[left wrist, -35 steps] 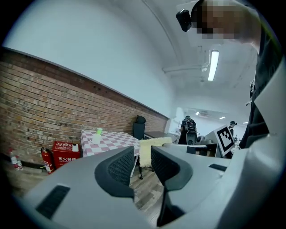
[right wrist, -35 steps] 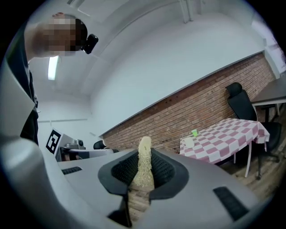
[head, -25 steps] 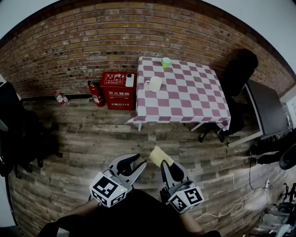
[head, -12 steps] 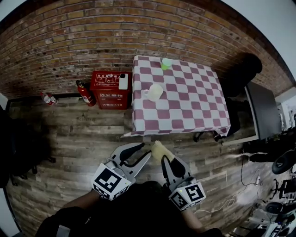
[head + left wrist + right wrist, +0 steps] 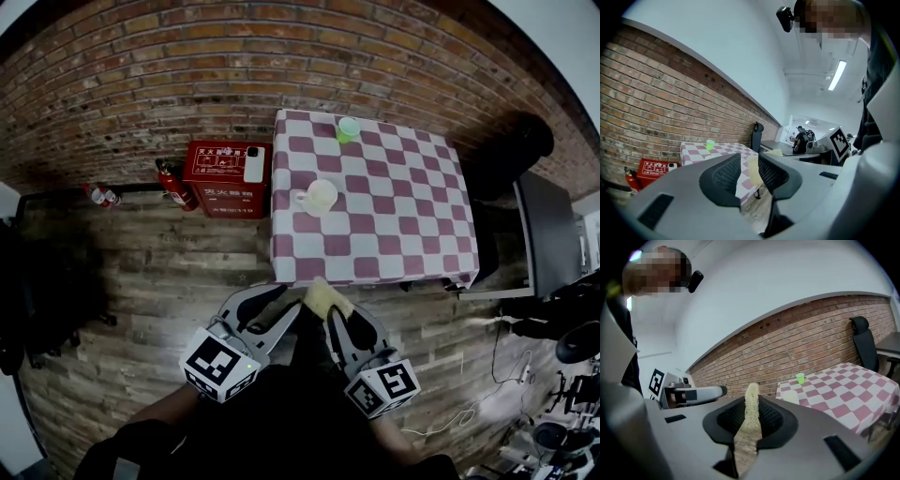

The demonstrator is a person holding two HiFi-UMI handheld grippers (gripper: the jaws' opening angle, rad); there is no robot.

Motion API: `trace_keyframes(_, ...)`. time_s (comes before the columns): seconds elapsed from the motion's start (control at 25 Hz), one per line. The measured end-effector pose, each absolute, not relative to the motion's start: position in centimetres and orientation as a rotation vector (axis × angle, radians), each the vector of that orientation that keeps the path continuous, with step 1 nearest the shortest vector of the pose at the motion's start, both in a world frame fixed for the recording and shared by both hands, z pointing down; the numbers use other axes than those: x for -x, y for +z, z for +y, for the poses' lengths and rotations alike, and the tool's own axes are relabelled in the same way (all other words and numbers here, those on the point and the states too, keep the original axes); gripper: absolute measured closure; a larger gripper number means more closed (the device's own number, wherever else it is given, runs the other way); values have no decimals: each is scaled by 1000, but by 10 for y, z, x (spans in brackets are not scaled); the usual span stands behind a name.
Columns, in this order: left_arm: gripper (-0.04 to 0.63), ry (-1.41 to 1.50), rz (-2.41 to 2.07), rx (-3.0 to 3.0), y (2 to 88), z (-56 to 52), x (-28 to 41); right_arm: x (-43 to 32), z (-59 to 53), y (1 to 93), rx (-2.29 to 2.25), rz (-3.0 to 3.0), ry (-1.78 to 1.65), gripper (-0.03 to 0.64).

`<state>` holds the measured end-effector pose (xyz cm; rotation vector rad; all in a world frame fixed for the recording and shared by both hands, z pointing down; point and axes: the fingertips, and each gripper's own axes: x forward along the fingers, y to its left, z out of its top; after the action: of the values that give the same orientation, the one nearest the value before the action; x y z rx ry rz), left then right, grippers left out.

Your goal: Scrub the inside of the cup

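- Mug (image 5: 321,196) stands near the left edge of the checkered table (image 5: 403,234), well apart from both grippers.
- Right gripper (image 5: 339,317) clamps a loofah sponge (image 5: 323,297), whose tip is at the table's near edge.
- Left gripper (image 5: 269,306) gapes wide and empty over open wooden floor (image 5: 169,272).
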<state>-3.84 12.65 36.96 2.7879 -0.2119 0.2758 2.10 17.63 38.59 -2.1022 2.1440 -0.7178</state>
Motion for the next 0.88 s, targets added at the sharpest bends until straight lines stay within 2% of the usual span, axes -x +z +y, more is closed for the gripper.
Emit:
trace_keyframes(0.52, 471, 281, -541, -2842, 351, 36, -104, -190, 72, 372, 1902, 2321, -606, 540)
trace_keyframes(0.88, 471, 464, -716, -2825, 368, -7, -136, -238, 29, 396, 1830, 2441, -753, 540)
